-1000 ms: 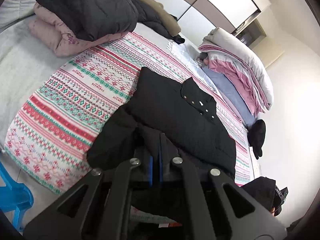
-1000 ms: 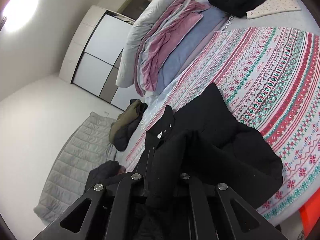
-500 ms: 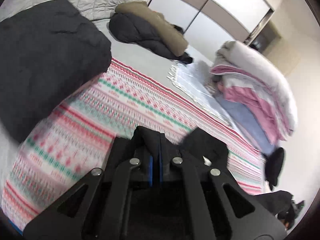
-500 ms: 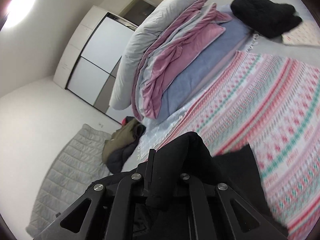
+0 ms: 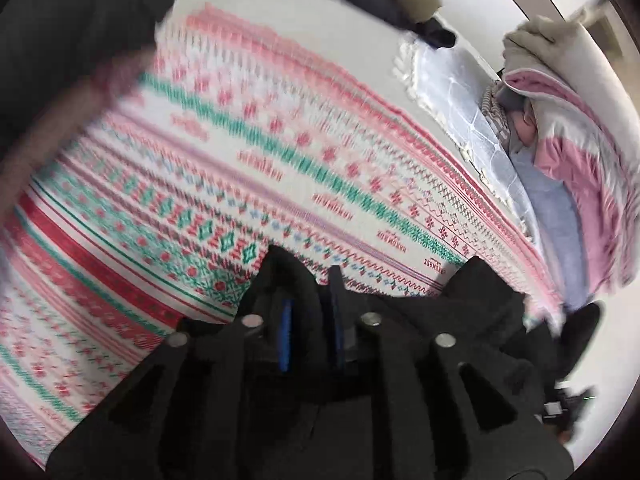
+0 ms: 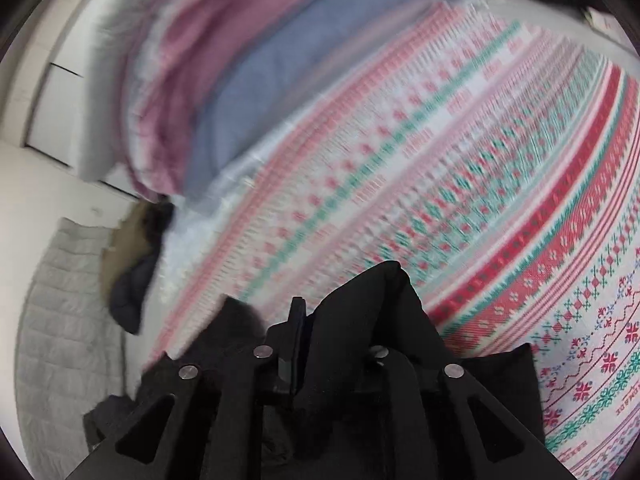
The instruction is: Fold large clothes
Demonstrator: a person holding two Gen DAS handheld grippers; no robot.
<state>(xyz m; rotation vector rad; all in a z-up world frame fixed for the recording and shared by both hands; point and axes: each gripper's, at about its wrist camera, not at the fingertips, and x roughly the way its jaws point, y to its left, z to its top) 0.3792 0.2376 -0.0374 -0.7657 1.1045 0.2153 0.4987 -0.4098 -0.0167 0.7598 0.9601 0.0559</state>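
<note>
Left wrist view, left to right: blurred dark quilted garment (image 5: 72,36) fills the far-left corner, over the patterned pink, red and green knit-print blanket (image 5: 248,168) that covers most of the bed. Near centre, left gripper (image 5: 310,280) has its jaws opening, a narrow gap showing between the blue pads; black jacket fabric (image 5: 476,300) is bunched over the left finger and spreads to the right of the gripper, lying on the blanket. Whether the pads still pinch it: cannot tell. Far right: stack of folded pink, white and blue bedding (image 5: 568,148).

Right wrist view, left to right: grey quilted cover (image 6: 60,320) at the left edge, then a dark and olive coat heap (image 6: 140,264), folded bedding far left-centre. Right gripper (image 6: 340,312) near centre, jaws opening, a fold of the black jacket fabric between the fingers, draped over the right one. Patterned blanket runs to the right edge.
</note>
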